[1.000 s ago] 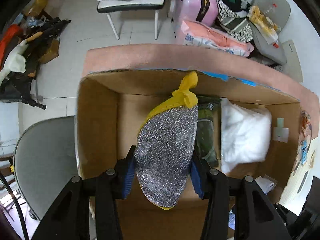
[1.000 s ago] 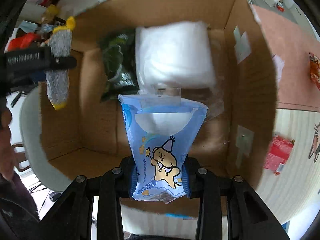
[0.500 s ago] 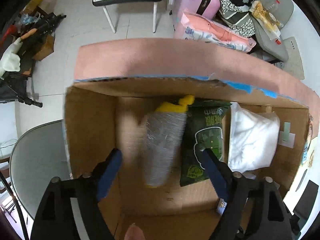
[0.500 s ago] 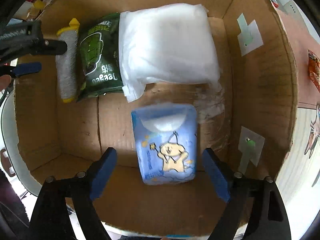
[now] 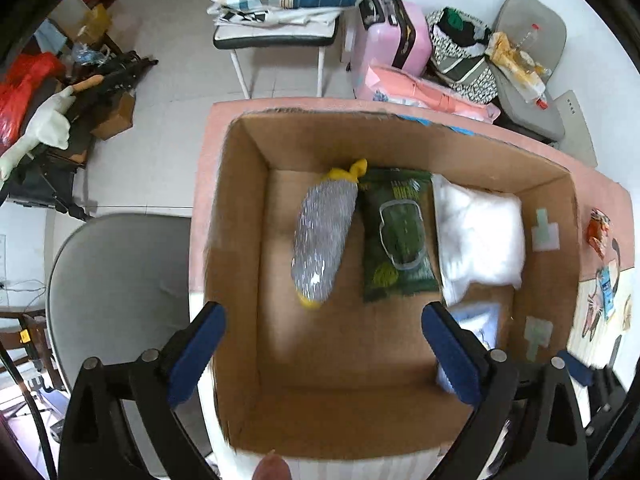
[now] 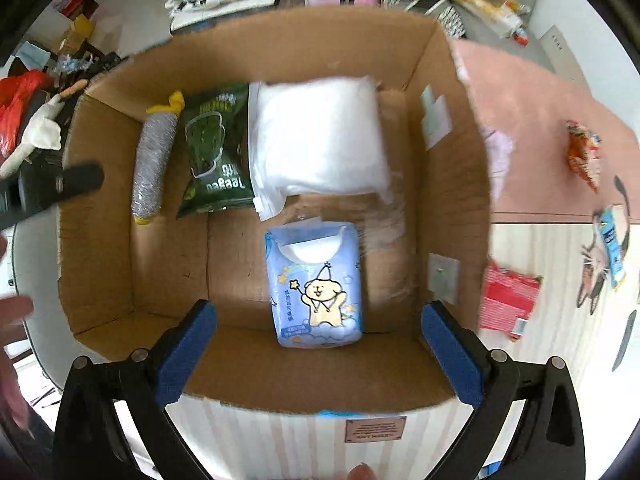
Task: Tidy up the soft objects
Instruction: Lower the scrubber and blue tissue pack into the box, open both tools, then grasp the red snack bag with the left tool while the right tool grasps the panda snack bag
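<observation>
An open cardboard box (image 5: 240, 240) (image 6: 452, 92) holds a silver scrubber with yellow ends (image 5: 322, 240) (image 6: 154, 162), a green packet (image 5: 400, 240) (image 6: 214, 160), a white soft pack (image 5: 478, 232) (image 6: 320, 140) and a blue tissue pack with a bear (image 6: 316, 284), partly seen in the left wrist view (image 5: 478, 328). My left gripper (image 5: 322, 356) is open and empty above the box's near left part. My right gripper (image 6: 318, 356) is open and empty just above the tissue pack's near end.
The box stands on a pink-covered table (image 6: 540, 120). Snack packets (image 6: 584, 152) (image 6: 508, 300) lie on the table right of the box. A grey chair (image 5: 116, 288) stands left of the box. A chair with folded cloths (image 5: 280, 4) and a pink suitcase (image 5: 390, 40) stand behind.
Both grippers opened and pulled back up. The scrubber dropped from the left gripper into the box beside the green packet. The tissue pack left the right gripper and lies on the box floor.
</observation>
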Demonstrator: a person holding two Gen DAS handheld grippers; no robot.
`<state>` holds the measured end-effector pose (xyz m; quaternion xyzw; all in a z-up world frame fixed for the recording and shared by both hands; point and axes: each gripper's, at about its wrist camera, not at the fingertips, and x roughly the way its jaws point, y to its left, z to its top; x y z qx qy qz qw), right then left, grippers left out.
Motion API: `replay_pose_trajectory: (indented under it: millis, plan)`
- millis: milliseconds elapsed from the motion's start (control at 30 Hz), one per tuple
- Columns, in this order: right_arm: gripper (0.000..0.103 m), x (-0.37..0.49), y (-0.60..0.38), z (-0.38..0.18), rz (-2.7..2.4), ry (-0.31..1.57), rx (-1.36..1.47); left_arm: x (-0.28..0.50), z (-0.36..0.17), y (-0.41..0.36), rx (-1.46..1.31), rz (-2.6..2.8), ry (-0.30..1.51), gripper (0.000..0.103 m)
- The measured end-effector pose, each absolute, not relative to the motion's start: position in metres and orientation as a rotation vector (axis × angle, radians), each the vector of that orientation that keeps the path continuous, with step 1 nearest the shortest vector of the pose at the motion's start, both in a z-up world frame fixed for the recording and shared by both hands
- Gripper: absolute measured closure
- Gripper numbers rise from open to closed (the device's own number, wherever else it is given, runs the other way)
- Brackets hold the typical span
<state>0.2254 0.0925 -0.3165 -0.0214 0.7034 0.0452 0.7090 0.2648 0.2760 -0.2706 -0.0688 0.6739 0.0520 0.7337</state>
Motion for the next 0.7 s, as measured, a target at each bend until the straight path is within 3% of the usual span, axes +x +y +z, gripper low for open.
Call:
replay_pose_trajectory:
  millis: [367,700]
  plan:
    - [0.000,0.178,0.077,-0.254,0.101,1.389,-0.076,0.194,-0.219,0.257,-0.132,0.146,1.333,0.000]
    - [0.000,0.148,0.051,-0.218,0.175,1.352,0.026,0.157,-0.184,0.225,-0.182,0.125,1.283,0.000]
